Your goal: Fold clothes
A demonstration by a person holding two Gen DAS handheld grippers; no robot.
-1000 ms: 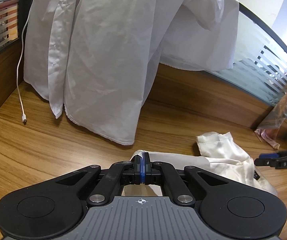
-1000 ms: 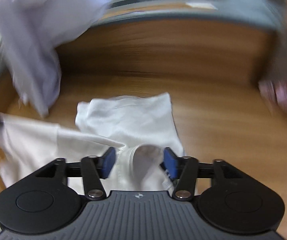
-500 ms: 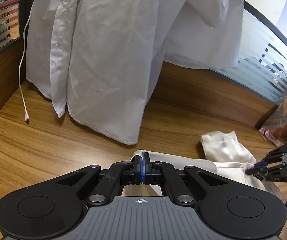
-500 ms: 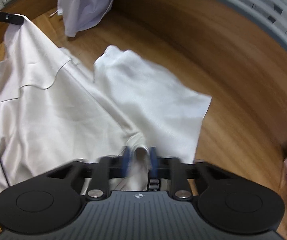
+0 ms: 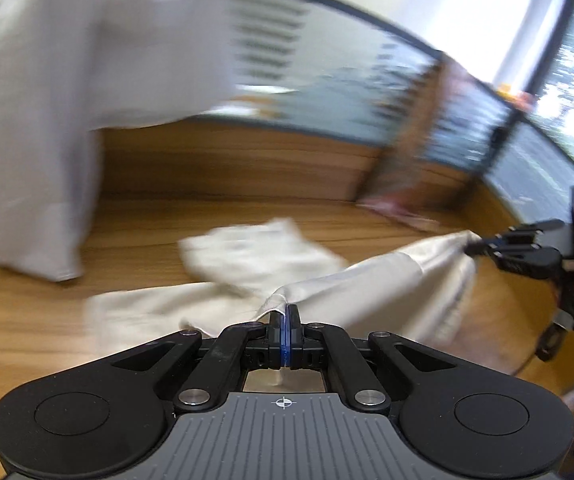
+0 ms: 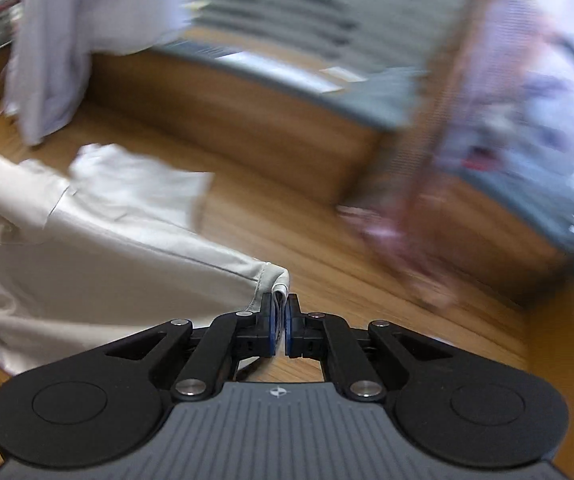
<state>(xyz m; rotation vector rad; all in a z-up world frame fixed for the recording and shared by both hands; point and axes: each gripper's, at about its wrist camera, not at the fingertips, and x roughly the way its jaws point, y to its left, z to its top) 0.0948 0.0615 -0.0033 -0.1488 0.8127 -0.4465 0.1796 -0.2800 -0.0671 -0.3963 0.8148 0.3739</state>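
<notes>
One wooden table carries the scene. Two white garments are visible: one hangs over the partition at left; one cream shirt is stretched between the tools, its lower part resting on the table. Two grippers: the left gripper is clamped on one shirt edge, the right gripper pinches another fold. No legible writing is visible; motion blur obscures the background.

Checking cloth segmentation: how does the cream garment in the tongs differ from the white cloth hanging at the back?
The cream satin-like garment is pinched by both tongs and stretched between them, trailing onto the wooden table; the white hanging cloth drapes down untouched. The garment is warmer in tone, the hanging cloth cooler white. Both are plain, pale fabric.
</notes>
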